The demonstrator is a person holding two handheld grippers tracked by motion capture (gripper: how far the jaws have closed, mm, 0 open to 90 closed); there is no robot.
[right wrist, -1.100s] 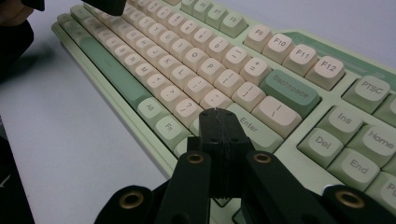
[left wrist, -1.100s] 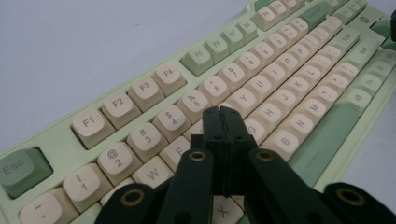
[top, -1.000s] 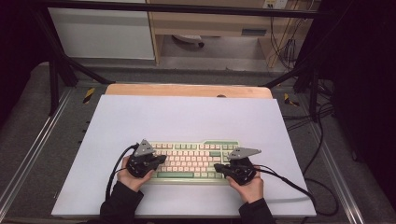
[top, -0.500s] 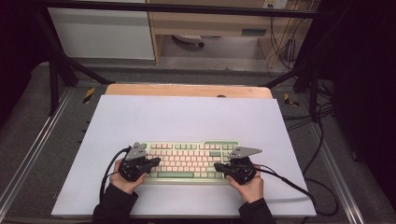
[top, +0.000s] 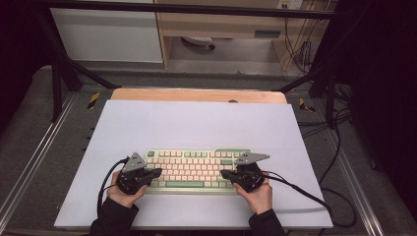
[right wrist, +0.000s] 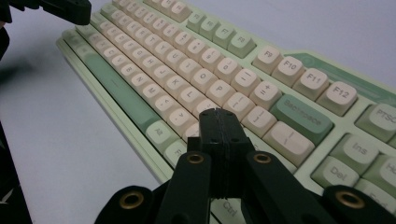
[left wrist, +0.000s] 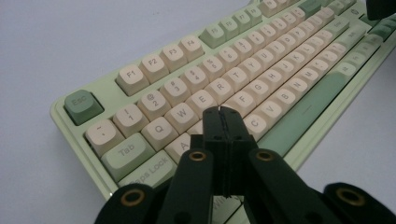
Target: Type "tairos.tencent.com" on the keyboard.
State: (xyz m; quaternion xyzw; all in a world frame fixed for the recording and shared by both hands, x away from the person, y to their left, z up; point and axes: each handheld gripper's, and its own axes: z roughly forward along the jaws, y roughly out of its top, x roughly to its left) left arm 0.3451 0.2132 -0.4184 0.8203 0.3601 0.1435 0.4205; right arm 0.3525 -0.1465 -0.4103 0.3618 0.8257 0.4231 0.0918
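Plainly, the left gripper (left wrist: 222, 111) was seen with its two black jaws pressed together, nothing pinched between them, its tip held over the home-row keys near the lower centre of the left gripper view. The right gripper (right wrist: 219, 113) was likewise closed on nothing, its tip poised over the keys beside the Alt key at the lower centre of the right gripper view.

From the jaws outward, one keyboard (top: 194, 169) (pale green case, cream and green caps) was found lying flat in the lower middle of the high view, on a white sheet (top: 196, 123) laid across the table. The left gripper (top: 156, 172) was placed at the keyboard's left end and the right gripper (top: 224, 174) at its right end, each held by a hand entering from the bottom edge.

The step in hand was judged to be key pressing with closed tips. It would be done well if each tip were lowered straight onto the middle of a single cap, so that neighbouring caps were not caught, and if light pressure were used so that the board was not pushed across the sheet.

Counted: two grippers, two hands, one keyboard, one sheet.
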